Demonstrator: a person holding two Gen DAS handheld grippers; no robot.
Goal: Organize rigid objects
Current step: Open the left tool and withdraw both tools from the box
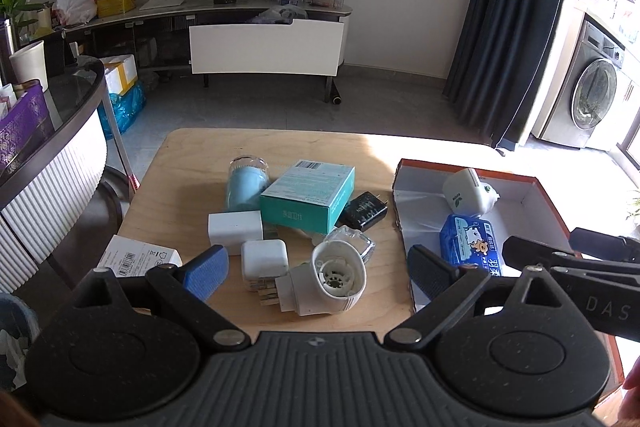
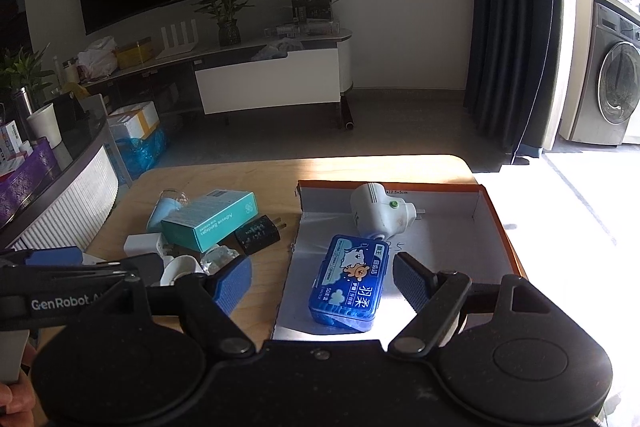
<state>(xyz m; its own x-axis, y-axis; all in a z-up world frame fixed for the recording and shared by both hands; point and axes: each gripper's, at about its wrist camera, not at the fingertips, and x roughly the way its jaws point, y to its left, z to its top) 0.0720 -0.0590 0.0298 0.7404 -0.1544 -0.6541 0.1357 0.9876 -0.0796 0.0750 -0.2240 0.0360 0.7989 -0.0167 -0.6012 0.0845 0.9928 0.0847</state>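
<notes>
My box [image 2: 496,223] holds a white plug-in [image 2: 378,213] and, nearer me, a blue case [image 2: 348,287]. Left of the box, a teal carton [image 2: 210,219] tops the pile. Both grippers [image 1: 318,267] [image 2: 322,285] gape, empty.

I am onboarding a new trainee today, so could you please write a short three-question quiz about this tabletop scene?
1. True or false: the teal box lies inside the orange-rimmed box.
2. How many items are already inside the orange-rimmed box?
3. Which best describes the right tool? A) open, holding nothing B) shut on the black charger C) shut on the teal box

Key:
1. False; it lies on the wooden table.
2. Two: the blue case and a white plug-in device.
3. A
</notes>
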